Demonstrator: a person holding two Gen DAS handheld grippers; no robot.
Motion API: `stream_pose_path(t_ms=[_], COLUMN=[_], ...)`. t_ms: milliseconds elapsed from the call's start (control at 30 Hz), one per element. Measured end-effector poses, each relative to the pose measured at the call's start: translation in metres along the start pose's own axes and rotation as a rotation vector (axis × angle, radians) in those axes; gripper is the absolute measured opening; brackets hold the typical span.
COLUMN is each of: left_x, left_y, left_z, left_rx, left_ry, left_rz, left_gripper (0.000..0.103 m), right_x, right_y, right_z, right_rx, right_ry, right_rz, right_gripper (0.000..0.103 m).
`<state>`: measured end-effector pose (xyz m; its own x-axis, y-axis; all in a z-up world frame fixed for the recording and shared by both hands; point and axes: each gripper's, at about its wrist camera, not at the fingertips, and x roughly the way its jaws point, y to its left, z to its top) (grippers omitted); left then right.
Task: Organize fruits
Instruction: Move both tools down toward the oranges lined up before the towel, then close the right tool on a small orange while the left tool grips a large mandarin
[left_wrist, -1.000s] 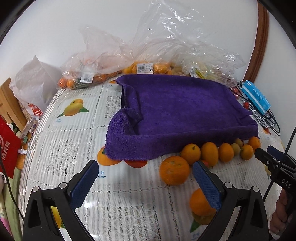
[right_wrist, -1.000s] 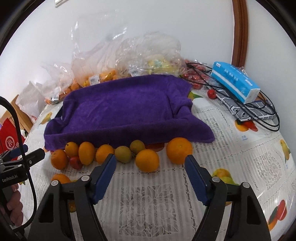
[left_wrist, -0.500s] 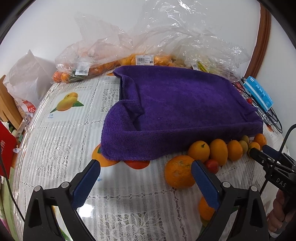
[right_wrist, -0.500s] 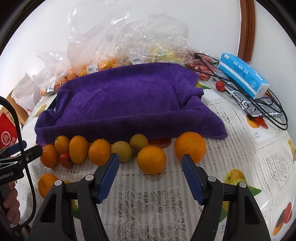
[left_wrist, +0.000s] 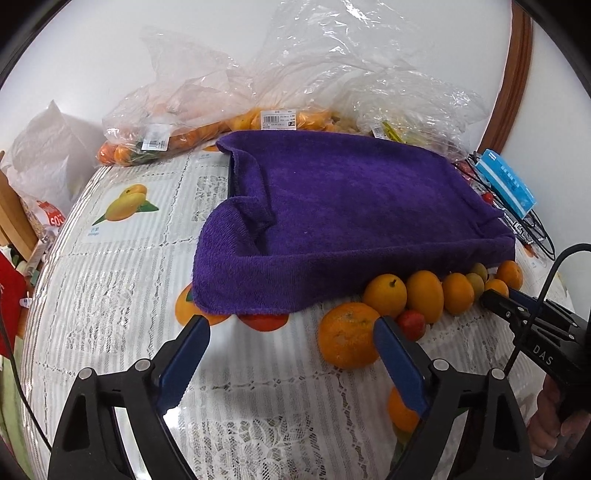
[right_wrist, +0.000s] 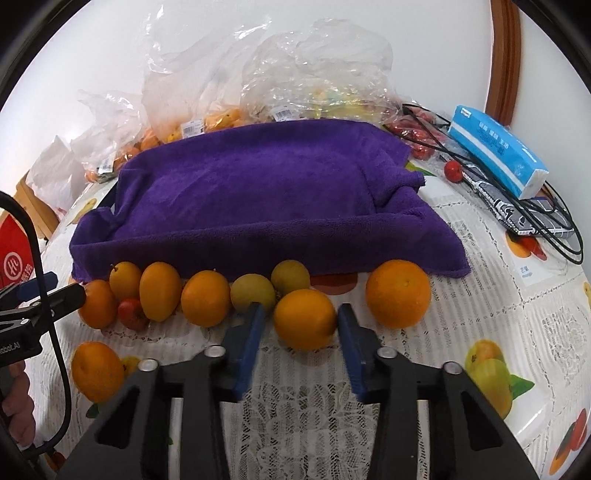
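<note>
A purple towel (right_wrist: 258, 199) covers a tray, and a row of small oranges (right_wrist: 205, 297) and yellowish fruits (right_wrist: 253, 293) lies along its front edge. My right gripper (right_wrist: 300, 310) is closing around one orange (right_wrist: 304, 326); the right pad touches it and a sliver of gap shows at the blurred left pad. In the left wrist view my left gripper (left_wrist: 290, 325) stands wide with its jaws closing slightly. A rough-skinned orange (left_wrist: 347, 334) lies just inside its right finger (left_wrist: 399, 362), not gripped. Another orange (left_wrist: 400, 410) is half hidden under that finger.
Clear plastic bags of fruit (left_wrist: 207, 122) are heaped behind the towel (left_wrist: 351, 206). A blue tissue pack (right_wrist: 495, 151), black cables (right_wrist: 546, 218) and a small red fruit (right_wrist: 453, 170) lie at the right. A bigger orange (right_wrist: 398, 293) sits right of the gripper. A hand (left_wrist: 557, 428) holds the right gripper's handle.
The right gripper's jaws have drawn in from wide apart to the sides of the orange, and it has come closer to the fruit row. The left jaws have narrowed a little.
</note>
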<state>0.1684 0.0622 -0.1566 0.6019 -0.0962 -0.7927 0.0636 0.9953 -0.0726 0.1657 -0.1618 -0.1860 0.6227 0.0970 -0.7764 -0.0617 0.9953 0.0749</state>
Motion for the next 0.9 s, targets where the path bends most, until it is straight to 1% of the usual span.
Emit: stream_pose_path(t_ms=[200,333,400,467,633,867,900], left_x=[-0.003,-0.007,-0.010,-0.012,-0.017,-0.024,-0.024], left_y=[0.002,0.003,0.003,0.004,0.006,0.012,0.013], left_z=[-0.003,-0.006,-0.007,-0.007,-0.009,-0.014,-0.015], left_rx=[-0.012,-0.018,-0.026,-0.037,-0.050,-0.073,-0.078], left_ry=[0.014,0.010,0.004,-0.003,-0.020,-0.028,-0.026], left_rz=[0.002,0.002,-0.005,-0.004,0.015,0.061,0.066], left_gripper=[0.088,0.088,0.088,0.088,0.088,0.088,0.088], right_x=[-0.007,-0.025,-0.030,-0.033,-0.021,0.001,0.006], right_y=[0.001,0.002,0.000,-0.004,-0.011,-0.008,-0.006], right_z=[-0.002,-0.004,-0.004,-0.004,-0.003,0.003,0.003], right_rx=[-0.003,-0.021,-0.031,-0.037,-0.025,-0.058,-0.069], right_ry=[-0.001,-0.043,-0.052,-0.065,-0.055,-0.059,-0.044], right_rz=[0.008,0.009,-0.008,-0.019,0.008,-0.005,-0.008], right_gripper=[0.036,0.040,0.042,0.043,0.043,0.043,0.041])
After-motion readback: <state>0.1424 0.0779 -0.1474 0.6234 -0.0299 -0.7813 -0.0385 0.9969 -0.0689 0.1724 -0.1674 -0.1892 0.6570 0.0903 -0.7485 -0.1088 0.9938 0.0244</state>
